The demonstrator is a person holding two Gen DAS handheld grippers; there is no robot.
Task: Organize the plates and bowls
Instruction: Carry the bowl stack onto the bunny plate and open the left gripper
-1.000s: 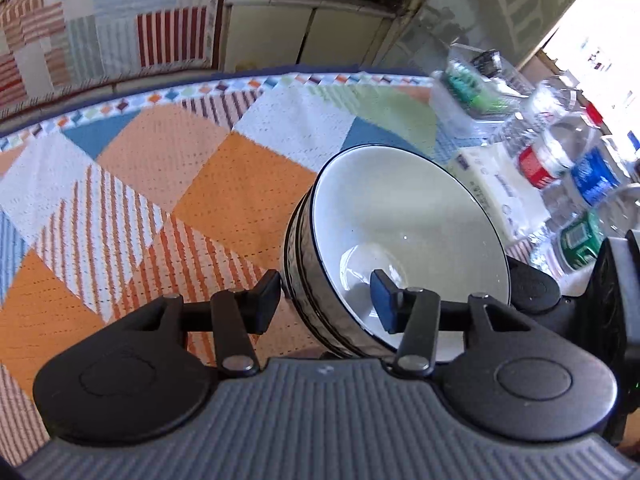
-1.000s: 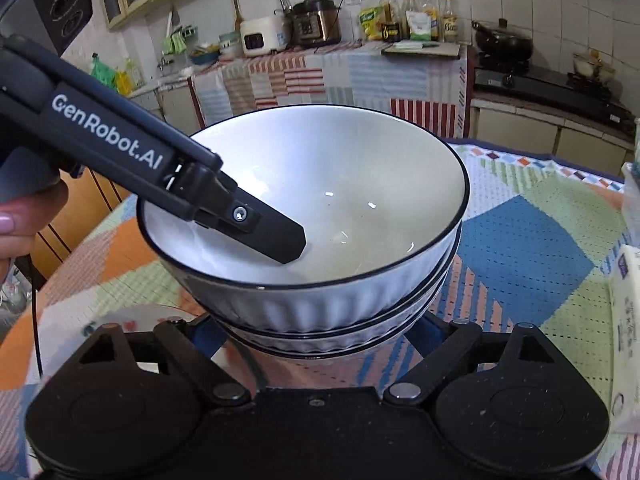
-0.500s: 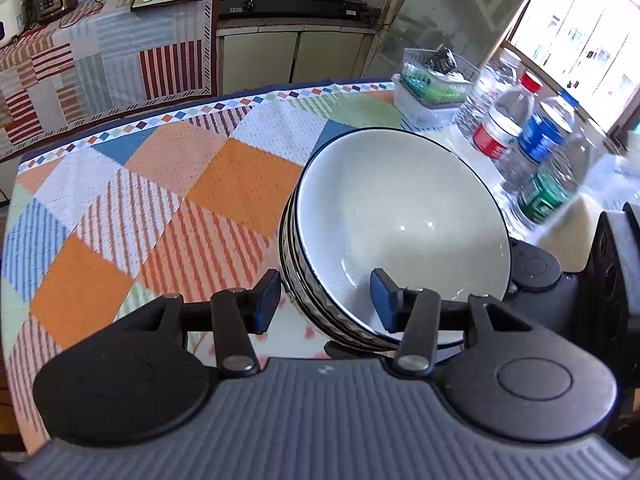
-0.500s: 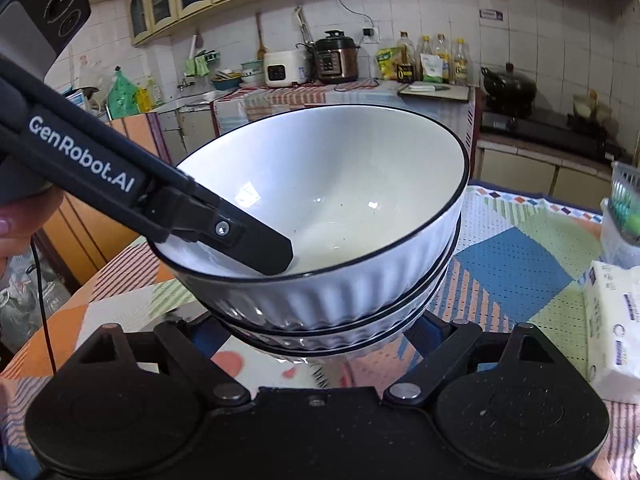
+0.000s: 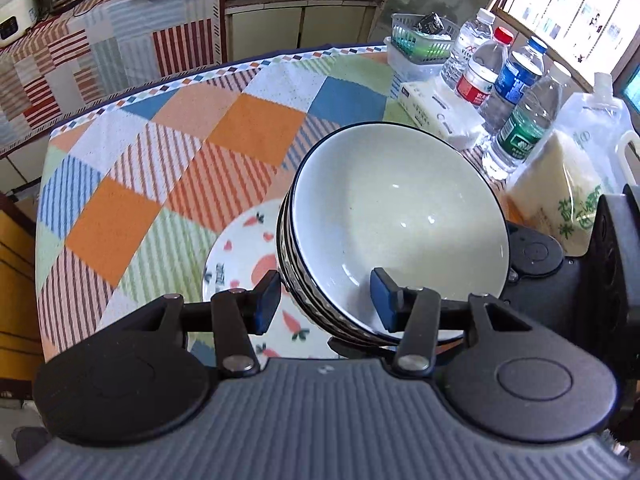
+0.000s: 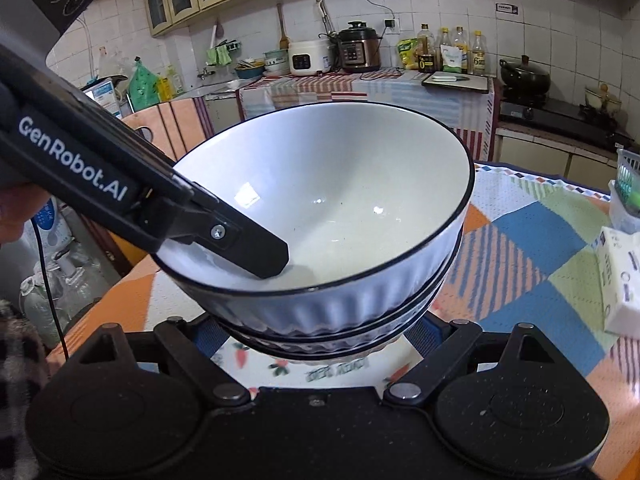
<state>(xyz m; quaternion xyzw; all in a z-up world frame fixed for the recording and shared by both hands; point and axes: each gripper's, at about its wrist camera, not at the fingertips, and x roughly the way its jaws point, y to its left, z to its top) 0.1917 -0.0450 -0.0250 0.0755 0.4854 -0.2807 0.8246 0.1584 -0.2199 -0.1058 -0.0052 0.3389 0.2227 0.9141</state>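
A stack of white ribbed bowls with black rims [image 5: 396, 224] [image 6: 332, 208] is held up above the table. My left gripper [image 5: 324, 300] is shut on the stack's rim, one finger inside the top bowl, one outside. My right gripper [image 6: 316, 332] grips the stack's base from the other side, its blue pads pressed against the lowest bowl. A white plate with carrot prints [image 5: 244, 252] [image 6: 280, 364] lies on the tablecloth right under the stack.
A patchwork tablecloth [image 5: 168, 152] covers the table. At the right stand several water bottles [image 5: 520, 120], a tissue pack [image 5: 436, 112], a basket [image 5: 420, 40] and a rice bag [image 5: 560, 200]. Kitchen counters lie beyond.
Both grippers have lifted the bowl stack higher and carried it back. The carrot plate has come into view beneath it.
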